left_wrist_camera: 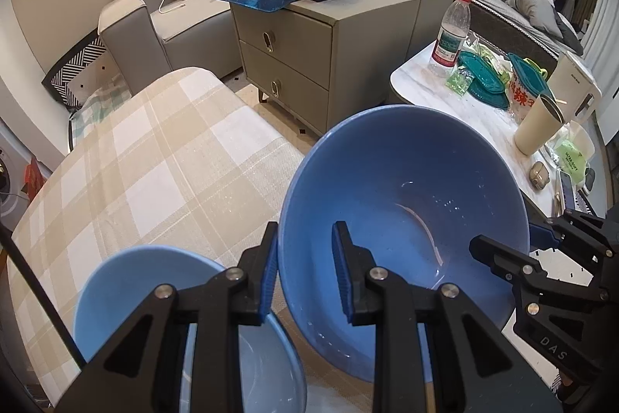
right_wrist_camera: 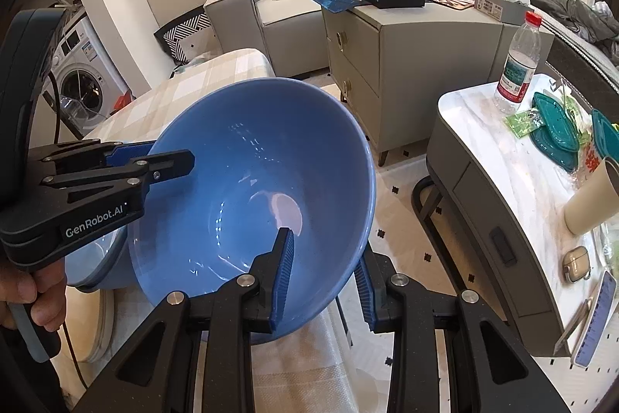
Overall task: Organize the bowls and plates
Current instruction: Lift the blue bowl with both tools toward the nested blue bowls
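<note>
A large dark blue bowl (left_wrist_camera: pixel 406 219) is held tilted above the plaid-covered table (left_wrist_camera: pixel 154 161), between both grippers. My left gripper (left_wrist_camera: pixel 305 269) straddles its left rim, one finger outside and one inside, with a gap at the rim. My right gripper (right_wrist_camera: pixel 325 277) straddles the bowl's (right_wrist_camera: pixel 251 196) near right rim the same way; it also shows at the right of the left wrist view (left_wrist_camera: pixel 514 242). The left gripper appears in the right wrist view (right_wrist_camera: pixel 154 157) on the left rim. A lighter blue bowl (left_wrist_camera: pixel 127 293) sits on the table below left.
A marble side table (right_wrist_camera: pixel 483 157) at the right holds a water bottle (right_wrist_camera: pixel 516 64), teal lids, a cup and a phone. A grey nightstand (left_wrist_camera: pixel 301 57) and sofa (left_wrist_camera: pixel 174 14) stand behind. A washing machine (right_wrist_camera: pixel 81 72) is at far left.
</note>
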{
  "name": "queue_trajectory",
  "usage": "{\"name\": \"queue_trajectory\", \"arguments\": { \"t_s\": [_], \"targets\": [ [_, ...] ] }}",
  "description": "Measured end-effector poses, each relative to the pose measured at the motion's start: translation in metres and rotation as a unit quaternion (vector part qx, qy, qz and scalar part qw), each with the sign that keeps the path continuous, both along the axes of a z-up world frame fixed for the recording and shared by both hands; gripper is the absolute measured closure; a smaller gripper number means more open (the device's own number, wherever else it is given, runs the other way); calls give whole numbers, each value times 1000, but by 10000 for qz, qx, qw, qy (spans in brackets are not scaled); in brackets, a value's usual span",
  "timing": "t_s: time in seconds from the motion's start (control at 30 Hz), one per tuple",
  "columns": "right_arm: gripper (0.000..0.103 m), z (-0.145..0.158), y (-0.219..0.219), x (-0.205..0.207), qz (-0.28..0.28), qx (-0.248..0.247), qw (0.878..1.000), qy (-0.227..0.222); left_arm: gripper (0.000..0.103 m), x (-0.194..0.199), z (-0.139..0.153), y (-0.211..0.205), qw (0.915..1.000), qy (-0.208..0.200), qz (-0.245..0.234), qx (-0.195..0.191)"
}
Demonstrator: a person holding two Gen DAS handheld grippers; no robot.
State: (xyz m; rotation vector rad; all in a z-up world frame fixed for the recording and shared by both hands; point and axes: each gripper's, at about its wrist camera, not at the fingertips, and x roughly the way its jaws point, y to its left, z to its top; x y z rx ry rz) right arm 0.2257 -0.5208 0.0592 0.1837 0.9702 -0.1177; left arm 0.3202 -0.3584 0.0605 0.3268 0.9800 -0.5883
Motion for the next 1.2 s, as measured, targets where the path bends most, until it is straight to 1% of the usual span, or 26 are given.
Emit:
{"name": "queue_trajectory", "arguments": {
  "t_s": [0.5, 0.73, 1.2],
  "targets": [
    [72, 35, 13, -9, 44, -221, 9994, -266, 78, -10, 31, 15, 9993, -220, 86, -293],
    [72, 50, 22, -11, 117, -318, 9987, -392, 78, -14, 44, 29, 9984, -310, 173, -435],
    [72, 72, 49, -4, 360, -405, 9970, -561, 78, -20, 67, 61, 9962, -506, 408, -580]
  ]
}}
